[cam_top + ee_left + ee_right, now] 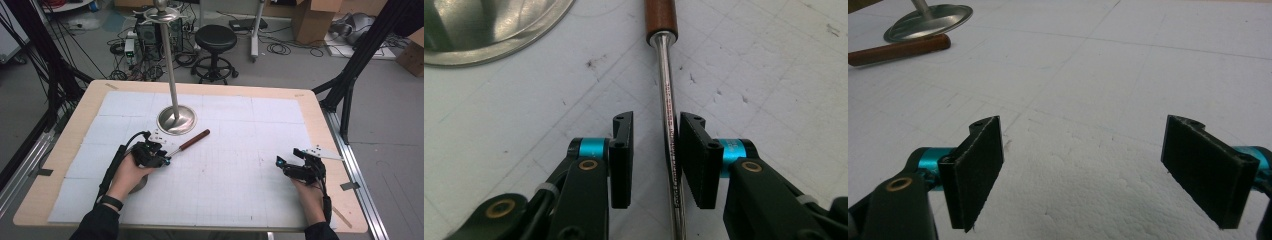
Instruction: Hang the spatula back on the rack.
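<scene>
A long utensil lies on the white mat, with a brown wooden handle (196, 139) and a thin metal shaft (667, 125). My left gripper (166, 161) is low on the mat with the shaft between its jaws (656, 122). The right pad touches the shaft and a gap shows on the left side, so it is open. The utensil's far end is hidden under the left hand. My right gripper (281, 163) rests at the mat's right side, open wide (1083, 125) with nothing between its pads. The handle (898, 50) lies far off in the right gripper view.
A metal stand with a round base (176, 120) and tall pole (170, 60) rises just behind the utensil; its base (484, 25) is close to the left gripper. The white gridded mat (240, 150) covers the wooden table. A stool (215, 37) stands beyond the table.
</scene>
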Demonstrator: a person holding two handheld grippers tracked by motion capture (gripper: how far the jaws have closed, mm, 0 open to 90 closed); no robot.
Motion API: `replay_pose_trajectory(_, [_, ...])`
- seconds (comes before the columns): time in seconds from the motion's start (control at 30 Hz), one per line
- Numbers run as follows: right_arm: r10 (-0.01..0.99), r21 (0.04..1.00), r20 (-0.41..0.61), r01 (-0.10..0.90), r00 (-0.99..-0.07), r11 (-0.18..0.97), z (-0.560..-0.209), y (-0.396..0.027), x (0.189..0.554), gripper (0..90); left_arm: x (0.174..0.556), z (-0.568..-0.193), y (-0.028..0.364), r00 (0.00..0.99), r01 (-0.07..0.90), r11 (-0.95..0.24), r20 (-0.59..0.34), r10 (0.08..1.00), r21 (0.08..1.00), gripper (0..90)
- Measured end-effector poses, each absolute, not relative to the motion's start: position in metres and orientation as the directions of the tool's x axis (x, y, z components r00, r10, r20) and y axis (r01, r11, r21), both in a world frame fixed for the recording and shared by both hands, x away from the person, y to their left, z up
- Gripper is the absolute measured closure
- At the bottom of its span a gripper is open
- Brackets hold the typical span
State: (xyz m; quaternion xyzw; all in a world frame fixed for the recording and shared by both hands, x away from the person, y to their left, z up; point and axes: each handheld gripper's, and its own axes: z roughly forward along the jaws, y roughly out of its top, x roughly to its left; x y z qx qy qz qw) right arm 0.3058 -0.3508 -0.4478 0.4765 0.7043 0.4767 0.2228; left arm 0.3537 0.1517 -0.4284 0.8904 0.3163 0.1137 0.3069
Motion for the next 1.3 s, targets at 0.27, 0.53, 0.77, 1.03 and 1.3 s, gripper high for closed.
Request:
replay_pose_trajectory(0.27, [0.884, 0.882, 0.143, 0.463, -0.444, 0.089, -0.448, -0.351, 0.306, 16.7, 0.355, -0.426, 0.147, 0.777, 0.51, -0.622, -0.008, 0.63, 0.595, 77.3])
replay_pose_trajectory(0.53, [0.885, 0.883, 0.142, 0.461, -0.444, 0.09, -0.448, -0.351, 0.306, 16.8, 0.357, -0.424, 0.144, 0.762, 0.544, -0.616, -0.028, 0.647, 0.57, 83.5])
replay_pose_trajectory(0.77, [0.884, 0.882, 0.147, 0.464, -0.443, 0.086, -0.448, -0.351, 0.306, 16.9, 0.357, -0.425, 0.145, 0.757, 0.549, -0.606, -0.036, 0.652, 0.576, 84.1])
replay_pose_trajectory(1.03, [0.884, 0.882, 0.148, 0.464, -0.444, 0.085, -0.448, -0.352, 0.306, 16.9, 0.355, -0.421, 0.147, 0.766, 0.522, -0.598, -0.024, 0.643, 0.608, 84.4])
replay_pose_trajectory(1.3, [0.884, 0.883, 0.147, 0.462, -0.444, 0.086, -0.448, -0.352, 0.307, 16.9, 0.351, -0.406, 0.16, 0.757, 0.496, -0.532, -0.042, 0.651, 0.687, 84.5])
